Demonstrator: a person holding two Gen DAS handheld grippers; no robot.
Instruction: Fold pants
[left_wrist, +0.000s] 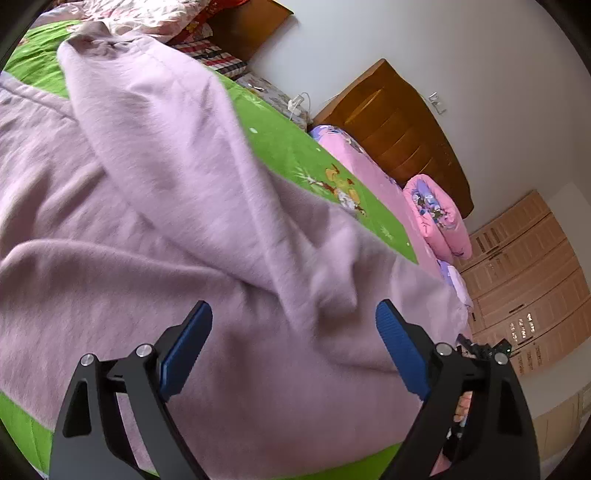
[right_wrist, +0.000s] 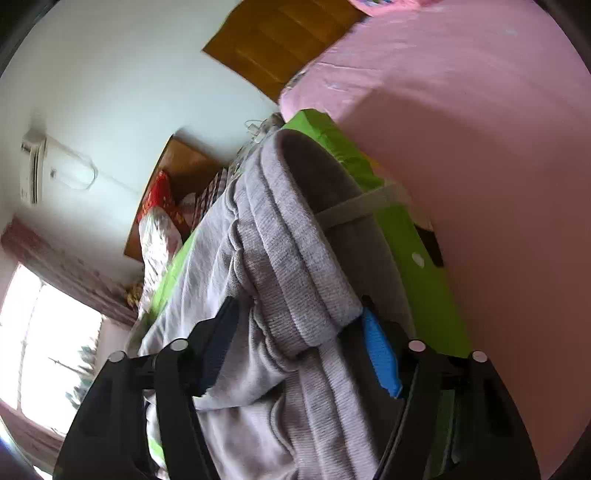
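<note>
Lilac fleece fills the left wrist view: the pants (left_wrist: 155, 229) lie spread over the green sheet (left_wrist: 295, 155) of the bed, soft, matte and faintly napped, with one leg thrown across the rest in a long rounded fold that runs down toward the left hand-held gripper (left_wrist: 293, 317). That gripper hovers just over the cloth with its blue ribbed pads (left_wrist: 186, 350) well apart and nothing between them, probably placed to pick an edge for the next fold. A rolled pink quilt (left_wrist: 436, 221) and a wooden headboard (left_wrist: 399, 133) stand beyond. In the right wrist view the pants (right_wrist: 288, 258) look greyer and show a ribbed, stretchy waistband bunched in thick ridges, a flat drawstring (right_wrist: 354, 210) trailing off it. The right hand-held gripper (right_wrist: 295, 321) sits astride that band, its pads wide and the cloth passing between them; it looks unclamped, perhaps lined up to take the thick hem because it gives a firm hold
</note>
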